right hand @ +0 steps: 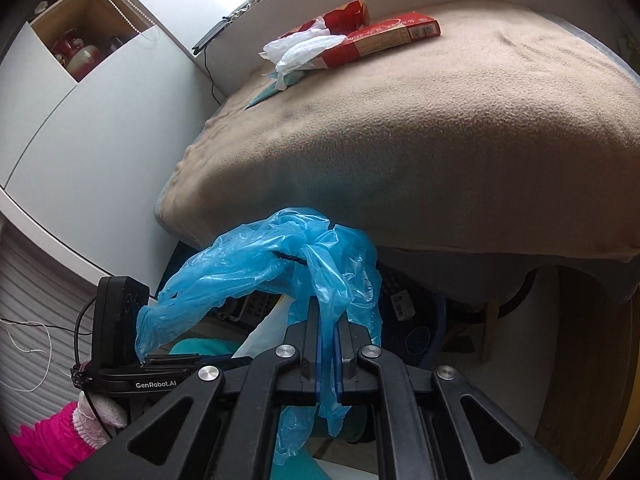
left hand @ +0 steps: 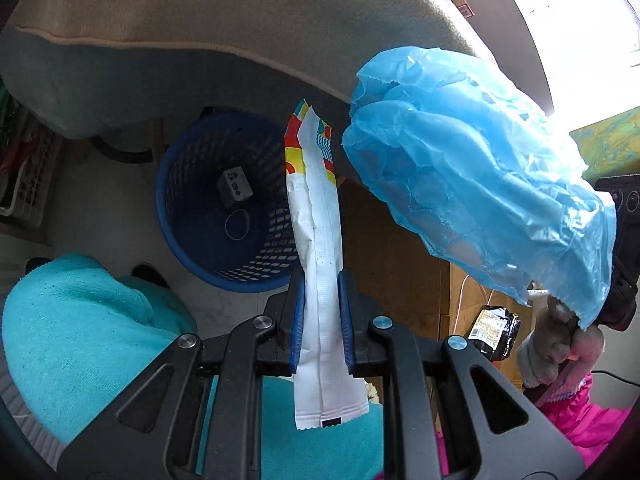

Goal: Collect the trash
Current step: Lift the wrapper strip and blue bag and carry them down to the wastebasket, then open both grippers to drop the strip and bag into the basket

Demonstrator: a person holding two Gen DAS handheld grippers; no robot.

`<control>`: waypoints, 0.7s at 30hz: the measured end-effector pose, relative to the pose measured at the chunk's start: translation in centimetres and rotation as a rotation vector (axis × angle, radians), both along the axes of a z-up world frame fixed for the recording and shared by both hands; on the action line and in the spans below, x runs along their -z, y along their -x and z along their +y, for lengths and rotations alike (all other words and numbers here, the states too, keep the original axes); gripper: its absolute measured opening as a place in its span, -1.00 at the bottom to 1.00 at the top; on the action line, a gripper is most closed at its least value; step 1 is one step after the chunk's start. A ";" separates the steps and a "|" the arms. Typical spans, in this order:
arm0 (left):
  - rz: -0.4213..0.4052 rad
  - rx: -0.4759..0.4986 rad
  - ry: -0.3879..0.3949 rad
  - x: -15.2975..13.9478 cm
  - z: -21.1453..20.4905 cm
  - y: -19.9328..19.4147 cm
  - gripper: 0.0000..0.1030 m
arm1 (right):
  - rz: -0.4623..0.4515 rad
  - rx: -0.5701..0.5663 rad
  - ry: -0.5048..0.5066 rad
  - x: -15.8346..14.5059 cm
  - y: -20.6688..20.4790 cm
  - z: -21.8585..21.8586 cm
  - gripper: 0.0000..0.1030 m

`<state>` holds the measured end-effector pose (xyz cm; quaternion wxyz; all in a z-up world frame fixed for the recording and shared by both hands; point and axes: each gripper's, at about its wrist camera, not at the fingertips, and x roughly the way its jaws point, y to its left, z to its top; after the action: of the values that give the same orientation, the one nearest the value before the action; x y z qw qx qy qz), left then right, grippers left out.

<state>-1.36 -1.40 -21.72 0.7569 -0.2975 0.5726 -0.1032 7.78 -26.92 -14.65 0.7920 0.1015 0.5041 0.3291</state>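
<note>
- Left wrist view: left tongs (left hand: 320, 312) clamped on a long white wrapper (left hand: 316, 248) with a coloured top end, held upright between the blue pads (left hand: 298, 320).
- Behind the wrapper and down on the floor, a blue mesh basket (left hand: 192, 240), a small grey box (left hand: 235, 192) and a loop of rubber band already lying inside.
- Same view, upper right: a crumpled blue plastic bag (left hand: 480, 184) hanging in the air, carried by the other tool.
- Right wrist view: right tongs (right hand: 329, 356) pinched narrow on that blue plastic bag (right hand: 280, 264), loose folds spilling over and below the jaws.
- Further back on the bed (right hand: 440, 152), more trash not yet gathered: a red carton (right hand: 392, 36) with white crumpled plastic (right hand: 304, 50) lying against it.
- Step in hand, by the look of it: carrying two pieces to the basket (both gripped, neither dropped).
- Next move likely calls for bringing each piece over the basket's open mouth before parting the tongs; the bag is light and clingy, so may snag on a pad rather than fall cleanly.
</note>
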 end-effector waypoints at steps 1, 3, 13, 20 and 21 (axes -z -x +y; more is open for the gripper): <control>0.010 -0.004 -0.002 0.3 0.0 -0.2 -0.72 | 0.009 0.002 0.005 0.5 -0.2 0.1 -0.97; 0.024 -0.007 -0.014 0.7 0.7 -0.6 -0.72 | 0.021 0.008 0.016 1.3 -0.4 0.2 -0.97; 0.090 -0.018 -0.085 1.7 -0.2 -3.2 -0.72 | 0.062 0.027 0.061 4.4 -2.0 1.5 -0.97; 0.131 0.003 -0.208 3.0 -0.8 -5.4 -0.72 | 0.079 0.021 0.100 6.4 -3.1 3.0 -0.97; 0.135 0.001 -0.216 3.2 -0.9 -5.6 -0.72 | 0.083 0.022 0.104 6.6 -3.2 3.2 -0.97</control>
<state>4.27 -2.30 -24.94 0.7441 -0.2200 0.6304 -0.0210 10.95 -23.77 -21.26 0.7781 0.0793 0.5518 0.2894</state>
